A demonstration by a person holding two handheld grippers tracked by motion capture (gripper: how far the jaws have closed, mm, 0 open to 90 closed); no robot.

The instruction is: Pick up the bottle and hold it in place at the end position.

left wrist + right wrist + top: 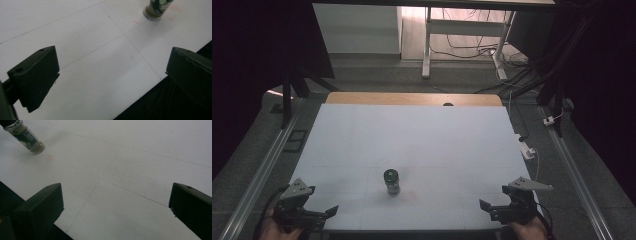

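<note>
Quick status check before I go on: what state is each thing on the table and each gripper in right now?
Spice jar: upright on the table, dark lid on, nothing touching it.
Left gripper: open, empty, at the near left edge.
Right gripper: open, empty, at the near right edge.
White table: faint red marks beside the jar.

Desk (362,145) top: matt white sheet, finely grained, thin seam lines; bare wood strip along far edge. Jar (392,182): clear glass look, glossy printed label, dark lid. Left gripper (333,210) and right gripper (482,204): matt black plastic look.
</note>
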